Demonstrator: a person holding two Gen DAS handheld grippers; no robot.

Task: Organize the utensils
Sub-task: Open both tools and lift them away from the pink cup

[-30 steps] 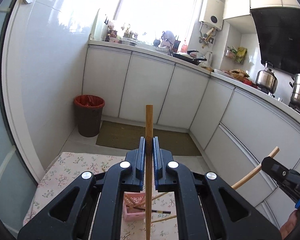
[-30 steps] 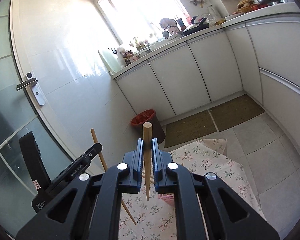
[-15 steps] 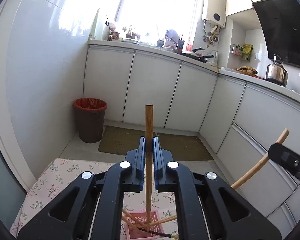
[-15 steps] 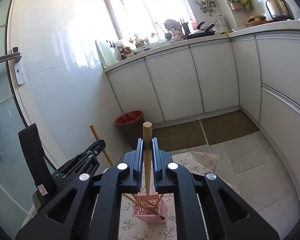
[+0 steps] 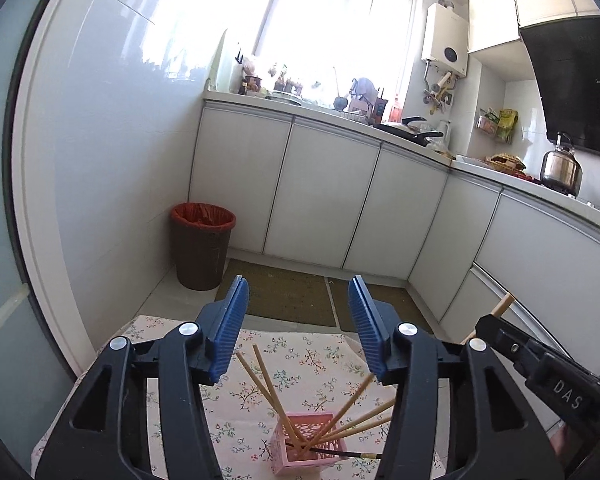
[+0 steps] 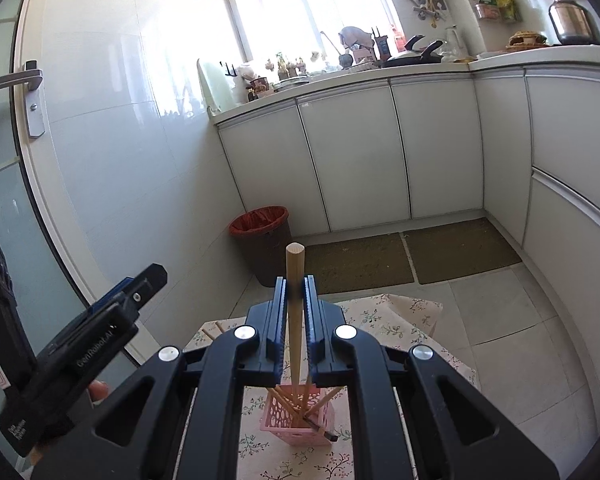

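Note:
A pink perforated basket (image 5: pixel 312 446) stands on a floral tablecloth (image 5: pixel 300 364) and holds several wooden chopsticks (image 5: pixel 266 384) and one dark one. My left gripper (image 5: pixel 298 320) is open and empty above and behind the basket. My right gripper (image 6: pixel 294 312) is shut on a wooden chopstick (image 6: pixel 295 292), held upright over the basket (image 6: pixel 296 422). The right gripper's body (image 5: pixel 540 364) shows at the right in the left wrist view, the left gripper's body (image 6: pixel 84 344) at the left in the right wrist view.
The small table stands in a kitchen. A brown bin with a red liner (image 5: pixel 202 246) is by the wall beyond it. White cabinets (image 5: pixel 328 196) run along the back and right, with floor mats (image 6: pixel 412 256) in front. A glass door (image 6: pixel 8 184) is on the left.
My left gripper has opened and its chopstick now stands in the basket. My right gripper has moved over the basket, still holding its chopstick.

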